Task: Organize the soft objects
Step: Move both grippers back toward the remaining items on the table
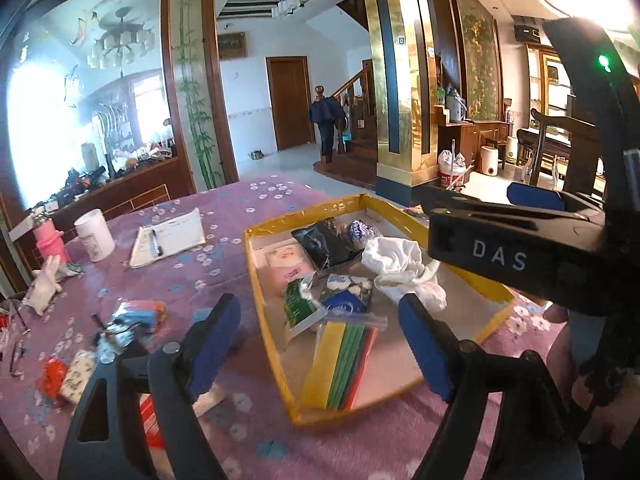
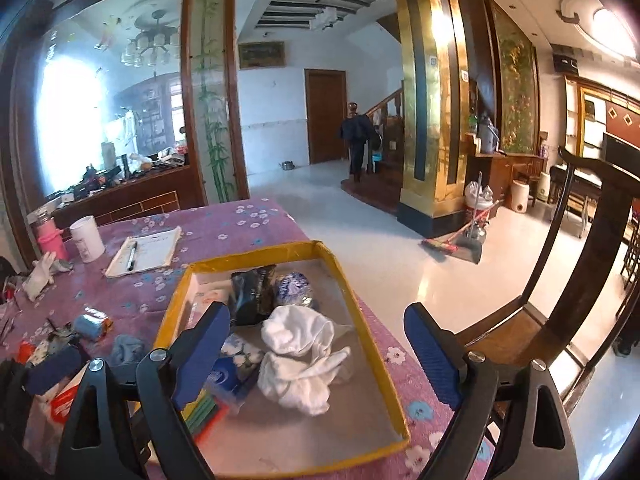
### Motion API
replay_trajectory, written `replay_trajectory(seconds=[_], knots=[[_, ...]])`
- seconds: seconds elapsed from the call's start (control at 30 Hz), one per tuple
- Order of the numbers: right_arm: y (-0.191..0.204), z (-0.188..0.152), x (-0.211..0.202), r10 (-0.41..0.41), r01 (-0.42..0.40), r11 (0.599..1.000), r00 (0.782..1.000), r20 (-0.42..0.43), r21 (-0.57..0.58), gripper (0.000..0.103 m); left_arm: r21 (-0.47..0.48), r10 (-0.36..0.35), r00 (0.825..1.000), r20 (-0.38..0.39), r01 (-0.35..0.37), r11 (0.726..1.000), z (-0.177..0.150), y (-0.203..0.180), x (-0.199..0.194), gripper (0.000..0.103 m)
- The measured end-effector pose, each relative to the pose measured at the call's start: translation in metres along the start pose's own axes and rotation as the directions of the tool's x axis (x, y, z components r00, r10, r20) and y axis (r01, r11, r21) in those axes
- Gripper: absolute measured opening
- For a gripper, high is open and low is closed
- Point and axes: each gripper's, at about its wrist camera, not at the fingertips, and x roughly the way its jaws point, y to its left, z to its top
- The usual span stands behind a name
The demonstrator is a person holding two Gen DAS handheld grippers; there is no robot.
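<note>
The left gripper [image 1: 324, 344] is hanging with its blue-padded jaws spread wide and nothing between them, over the near end of the shallow yellow-edged cardboard tray [image 1: 484, 282]. The right gripper [image 2: 320, 356] is likewise gaping empty above that tray [image 2: 378, 344]. A crumpled white cloth [image 2: 300, 360] is lying inside the tray beside tissue packets [image 1: 346, 296] and a black pouch [image 1: 322, 240]. The tray is sitting on a purple flowered tablecloth [image 1: 224, 248].
</note>
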Motion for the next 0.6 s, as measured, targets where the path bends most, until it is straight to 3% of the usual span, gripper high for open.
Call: replay_trajectory(seconds=[0.3,0.5,0.6], knots=[[0.038,-0.039,-0.028,0.155,-0.157,0.987,0.985,-0.078,-0.028,0.093,-0.049,0.036,0.998,-0.053,-0.039,0.998,-0.061,0.043,-0.048,0.083],[0.089,-0.070,-0.028,0.249,-0.266,0.959,0.955,-0.161,-0.097,0.093,-0.178,0.100,0.991,-0.090,-0.115,0.977,-0.096,0.112,-0.072,0.083],[0.114,-0.078,-0.027,0.313,-0.340,0.932,0.929,-0.196,-0.123,0.093,-0.234,0.159,0.980,-0.117,-0.183,0.955,-0.110,0.153,-0.077,0.083]])
